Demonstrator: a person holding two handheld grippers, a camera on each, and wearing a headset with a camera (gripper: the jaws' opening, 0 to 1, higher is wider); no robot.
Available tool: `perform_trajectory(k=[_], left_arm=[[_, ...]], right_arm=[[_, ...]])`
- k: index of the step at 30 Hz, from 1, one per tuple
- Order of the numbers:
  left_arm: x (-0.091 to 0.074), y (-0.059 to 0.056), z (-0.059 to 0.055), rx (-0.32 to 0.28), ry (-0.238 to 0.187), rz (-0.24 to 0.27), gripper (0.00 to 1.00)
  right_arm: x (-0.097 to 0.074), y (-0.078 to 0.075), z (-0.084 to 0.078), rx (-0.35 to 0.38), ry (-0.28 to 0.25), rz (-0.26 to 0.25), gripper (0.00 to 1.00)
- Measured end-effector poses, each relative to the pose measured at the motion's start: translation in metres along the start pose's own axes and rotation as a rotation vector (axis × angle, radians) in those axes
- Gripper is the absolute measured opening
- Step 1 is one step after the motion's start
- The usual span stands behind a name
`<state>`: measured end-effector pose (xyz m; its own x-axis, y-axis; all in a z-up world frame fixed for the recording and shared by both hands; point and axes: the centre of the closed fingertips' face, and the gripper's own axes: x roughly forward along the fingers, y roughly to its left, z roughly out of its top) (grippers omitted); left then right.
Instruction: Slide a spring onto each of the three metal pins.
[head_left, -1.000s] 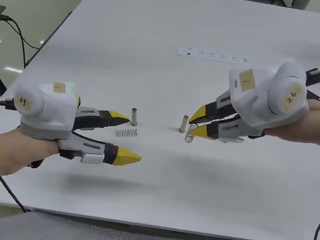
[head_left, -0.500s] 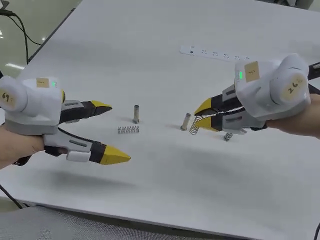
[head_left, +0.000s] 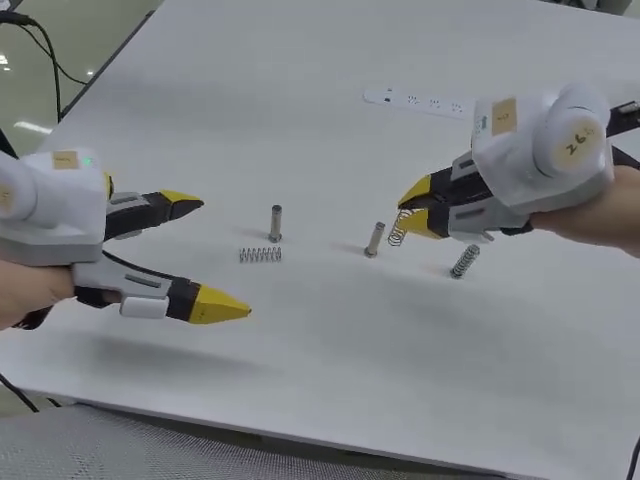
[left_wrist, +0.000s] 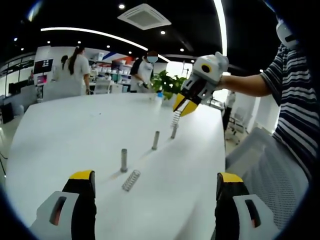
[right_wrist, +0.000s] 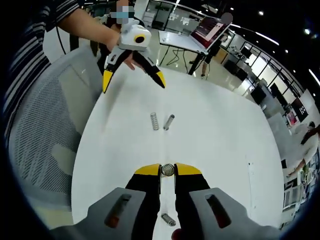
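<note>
Two short metal pins stand on the white table, one (head_left: 276, 222) left of centre and one (head_left: 374, 240) to its right. A loose spring (head_left: 260, 255) lies just in front of the left pin. My right gripper (head_left: 408, 212) is shut on a second spring (head_left: 398, 228), which hangs tilted just above and right of the right pin. In the right gripper view that spring (right_wrist: 168, 169) sits between the yellow tips. A third spring (head_left: 464, 261) lies below the right gripper. My left gripper (head_left: 212, 258) is open and holds nothing, left of the pins.
A white power strip (head_left: 425, 103) lies at the far side of the table (head_left: 330, 380). The table's front edge runs close below both grippers. In the left gripper view, people stand in the room beyond the table.
The right gripper has lifted its spring up and slightly right, away from the right pin's base, uncovering the third spring. The left gripper has drawn back to the left.
</note>
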<state>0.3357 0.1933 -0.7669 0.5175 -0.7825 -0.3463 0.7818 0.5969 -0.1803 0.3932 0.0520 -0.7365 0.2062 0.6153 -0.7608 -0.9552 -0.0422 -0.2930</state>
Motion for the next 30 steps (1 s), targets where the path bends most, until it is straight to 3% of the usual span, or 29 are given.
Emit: perform_trajectory(k=[11, 30], left_arm=[[-0.003, 0.004, -0.001, -0.009, -0.003, 0.012, 0.98], [-0.005, 0.006, -0.001, -0.015, -0.011, 0.019, 0.98]], right_arm=[[0.012, -0.022, -0.004, 0.045, 0.009, -0.030, 0.07], [0.034, -0.025, -0.010, 0.064, 0.034, -0.010, 0.07]])
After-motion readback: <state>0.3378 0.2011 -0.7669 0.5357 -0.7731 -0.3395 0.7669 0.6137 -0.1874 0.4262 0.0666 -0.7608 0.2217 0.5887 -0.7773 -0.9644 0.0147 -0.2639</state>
